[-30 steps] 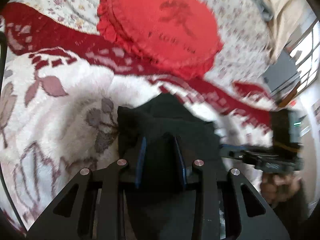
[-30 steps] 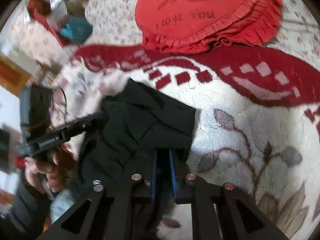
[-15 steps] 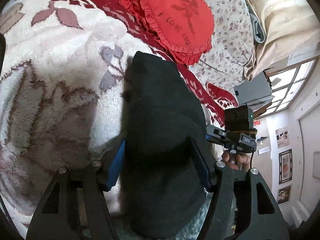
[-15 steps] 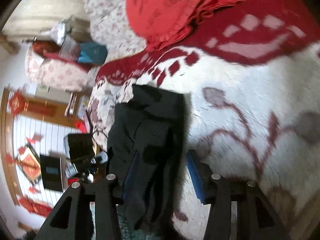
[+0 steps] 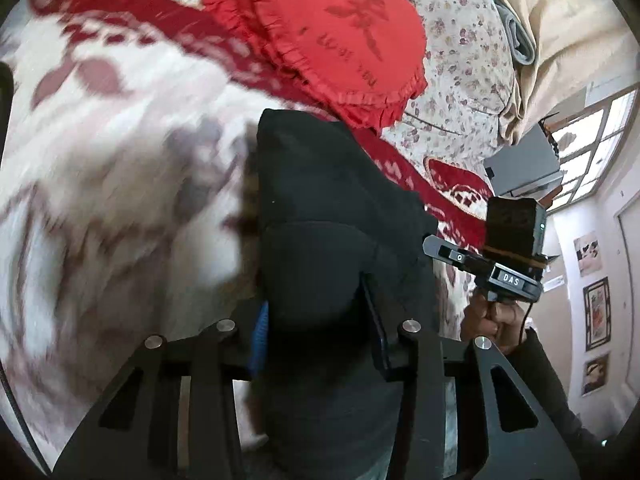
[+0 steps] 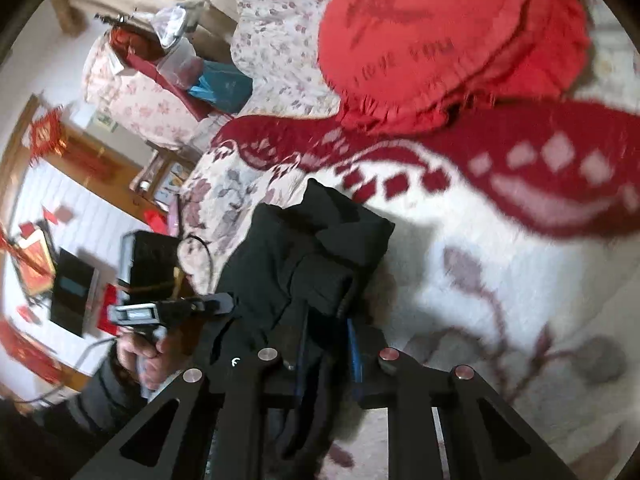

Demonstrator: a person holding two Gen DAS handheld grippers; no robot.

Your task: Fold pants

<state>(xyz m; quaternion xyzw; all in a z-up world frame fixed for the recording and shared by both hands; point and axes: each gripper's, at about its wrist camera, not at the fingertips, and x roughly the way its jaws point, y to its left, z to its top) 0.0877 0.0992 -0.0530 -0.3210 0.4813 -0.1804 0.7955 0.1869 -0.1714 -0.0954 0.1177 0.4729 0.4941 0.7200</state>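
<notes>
both claws are closing right now: the left gripper has its blue pads coming in on a thick fold of the black pants, and the right gripper is narrowing on a bunched edge of the same pants, cloth between the jaws on both. the bundle lies on the white and red blanket, just short of the red cushion further up the bed. this looks like a regrip late in the fold, the pants already doubled over. next move calls for a firm pinch on both sides, then a lift and lay-over together. half a second ago both sets of jaws stood much wider around the cloth
</notes>
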